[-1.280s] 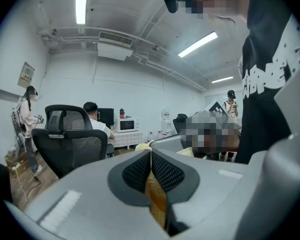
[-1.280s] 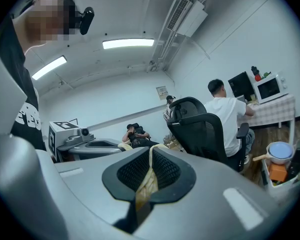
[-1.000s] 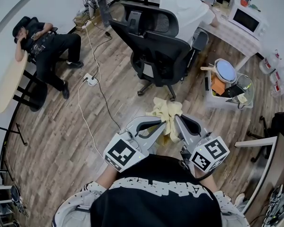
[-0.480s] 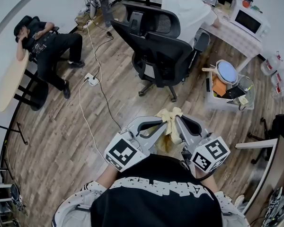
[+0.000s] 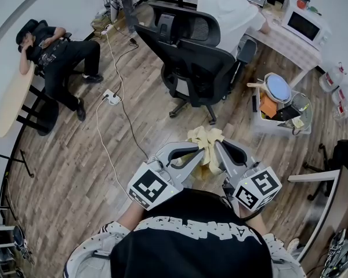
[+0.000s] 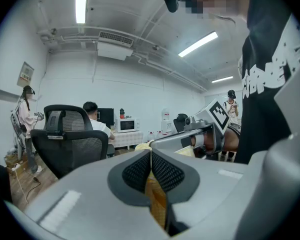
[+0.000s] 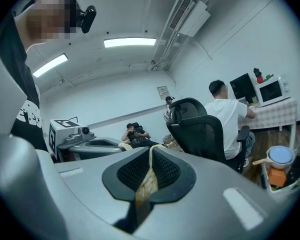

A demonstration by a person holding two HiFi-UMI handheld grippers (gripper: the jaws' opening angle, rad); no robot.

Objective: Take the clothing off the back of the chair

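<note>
A pale yellow garment hangs bunched between my two grippers, in front of my chest and clear of the black mesh office chair. My left gripper is shut on one part of the cloth, and yellow fabric shows pinched between its pads. My right gripper is shut on the cloth beside it, with a fold of fabric in its jaws. The chair's back is bare and stands a short way beyond the grippers.
A person in a white shirt sits at a desk behind the chair. Another person slumps in a seat at the far left. A cable and power strip lie on the wood floor. A crate of items stands at the right.
The bunch of cloth shifted slightly between the grippers, dipping and then rising again. Both grippers stayed where they were, still shut on it.
</note>
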